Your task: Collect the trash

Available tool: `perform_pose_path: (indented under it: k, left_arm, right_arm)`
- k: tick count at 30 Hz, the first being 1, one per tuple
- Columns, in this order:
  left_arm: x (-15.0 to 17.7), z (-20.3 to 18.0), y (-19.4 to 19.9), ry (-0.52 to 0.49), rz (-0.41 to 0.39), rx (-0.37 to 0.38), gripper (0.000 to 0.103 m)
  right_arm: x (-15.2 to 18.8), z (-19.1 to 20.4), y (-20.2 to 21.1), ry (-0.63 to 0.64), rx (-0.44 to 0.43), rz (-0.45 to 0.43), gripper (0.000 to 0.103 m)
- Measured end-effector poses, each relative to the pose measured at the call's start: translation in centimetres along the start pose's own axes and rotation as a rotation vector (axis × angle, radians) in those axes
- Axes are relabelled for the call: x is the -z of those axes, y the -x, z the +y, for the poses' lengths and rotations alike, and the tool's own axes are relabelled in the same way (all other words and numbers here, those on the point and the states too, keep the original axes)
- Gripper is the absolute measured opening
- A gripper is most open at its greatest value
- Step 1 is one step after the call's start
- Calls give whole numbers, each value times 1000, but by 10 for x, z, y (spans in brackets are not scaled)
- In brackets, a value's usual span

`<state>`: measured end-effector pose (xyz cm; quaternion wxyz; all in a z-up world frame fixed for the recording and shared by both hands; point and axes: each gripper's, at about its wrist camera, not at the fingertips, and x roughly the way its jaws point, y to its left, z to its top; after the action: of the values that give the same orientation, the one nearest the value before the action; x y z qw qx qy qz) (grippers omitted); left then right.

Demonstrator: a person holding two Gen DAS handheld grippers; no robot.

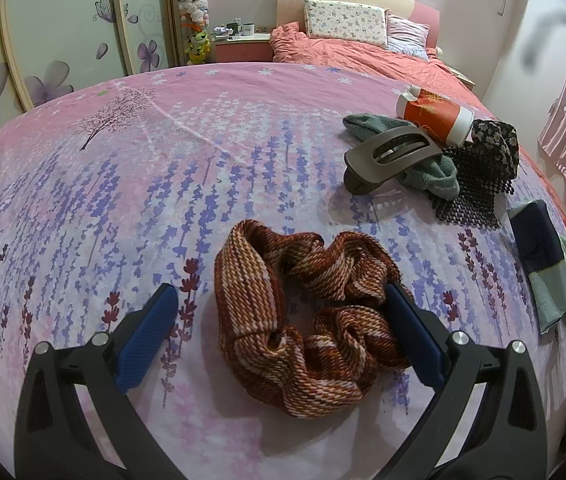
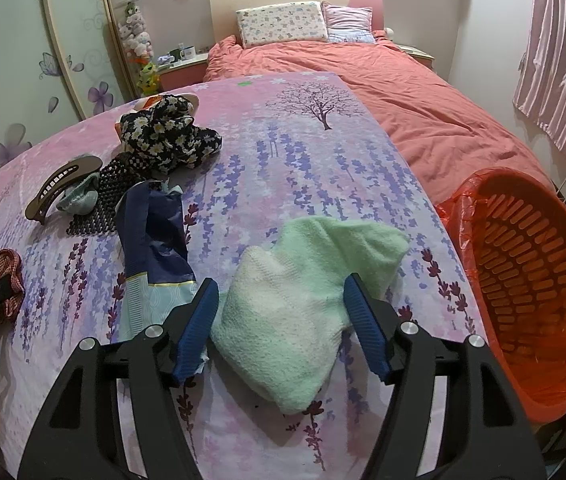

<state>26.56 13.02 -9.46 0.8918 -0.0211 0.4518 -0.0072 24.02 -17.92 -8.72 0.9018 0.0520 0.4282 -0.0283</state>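
The left gripper point(image 1: 279, 328) is spread wide and set low over the flowered bedspread point(image 1: 123, 184), its blue pads straddling a rust-striped scrunchie point(image 1: 307, 320); the right-hand pad looks to be touching the fabric, the left-hand one stands apart. The right gripper point(image 2: 281, 324) is likewise spread, its pads either side of a pale green towel point(image 2: 303, 300), not yet closed on it. Collecting seems barely begun: the red-lined orange basket point(image 2: 531, 280) just to the right of the right gripper appears empty as far as its inside shows. Ahead and left of that gripper lie a blue pouch point(image 2: 155, 236), a black mesh mat point(image 2: 99, 204), a brown hair claw point(image 2: 59, 188), a daisy-print cloth point(image 2: 167, 136), and farther off an orange-and-white bottle point(image 1: 435, 114).
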Motion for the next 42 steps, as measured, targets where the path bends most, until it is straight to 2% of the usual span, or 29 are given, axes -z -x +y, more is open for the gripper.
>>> perform_pose_path:
  k: [16,18,21,22,24,25,26,27,28,29,31,36,42]
  left_arm:
    - [0,-1,0,-5,2,-6,100]
    - [1,-1,-1,-17,7,-24,100]
    - [1,-3,-1,-17,7,-23,100]
    - [0,-4,-2,-17,7,-24,100]
    - [0,-4,-3,-13,6,-21,100]
    - [0,-4,-3,-7,1,-15,97]
    - [0,-3,-1,-4,-9,-3,91]
    - [1,-4,4,-10,-31,26,67]
    - [2,-5,9,-22,-44,59,55]
    - [3,-9,11,-34,-49,63,53]
    - [4,-14,15,-60,-69,66,38]
    - [5,-19,39,-75,-129,106,16]
    - [0,-36,73,-99,-188,136,13]
  right_arm:
    - [1,0,0,-5,-10,-2,68]
    - [2,-5,4,-38,-4,-23,68]
    - [3,-15,3,-92,-41,-25,68]
    - [3,-15,2,-95,-44,-24,65]
    - [2,-11,1,-85,-9,-25,49]
    - [1,-10,2,-81,-8,-28,21]
    - [1,-9,0,-78,-39,-20,7]
    - [2,-11,0,-84,-53,-15,7]
    - [3,-10,2,-82,-49,-27,6]
    - [3,-12,4,-80,-51,-34,6]
    - [5,-14,10,-90,-64,-51,6]
    - [2,-20,40,-101,-86,-114,6]
    - [-5,-35,77,-125,-97,-197,6]
